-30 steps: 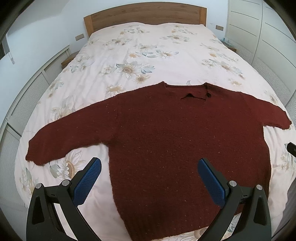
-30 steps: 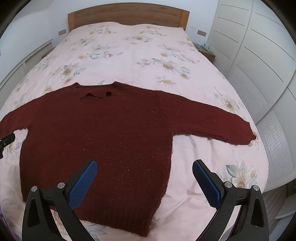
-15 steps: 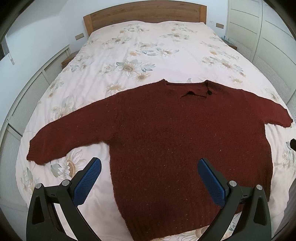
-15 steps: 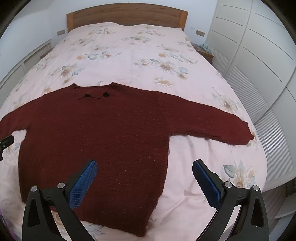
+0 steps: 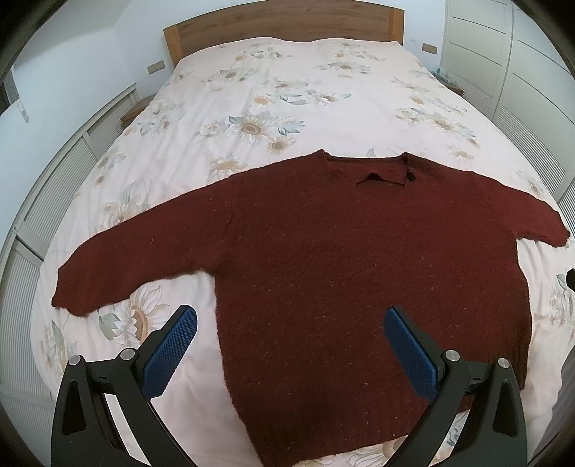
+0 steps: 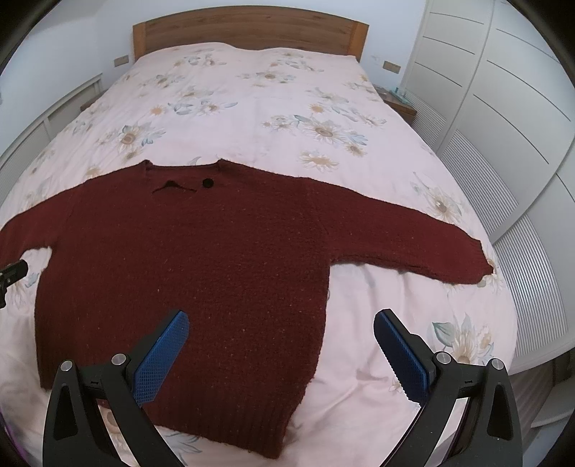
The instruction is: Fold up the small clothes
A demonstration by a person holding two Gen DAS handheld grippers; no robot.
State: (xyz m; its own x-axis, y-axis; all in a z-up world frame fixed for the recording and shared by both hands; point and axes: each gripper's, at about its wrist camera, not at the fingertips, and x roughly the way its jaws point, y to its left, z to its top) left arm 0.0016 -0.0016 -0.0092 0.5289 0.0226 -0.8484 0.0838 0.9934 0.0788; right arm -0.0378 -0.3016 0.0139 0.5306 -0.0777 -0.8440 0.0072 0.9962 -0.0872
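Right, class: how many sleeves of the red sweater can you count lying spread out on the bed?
2. One sleeve stretches out to the sweater's left side, the other sleeve to its right; both lie flat on the bed.

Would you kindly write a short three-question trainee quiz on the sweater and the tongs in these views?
1. True or false: the maroon sweater lies flat with both sleeves spread out.
2. What is the bed's headboard made of? A wood, B metal, C fabric.
3. The left tongs and right tongs are both ____.

Key: 1 true; 2 A; 3 open, holding nothing.
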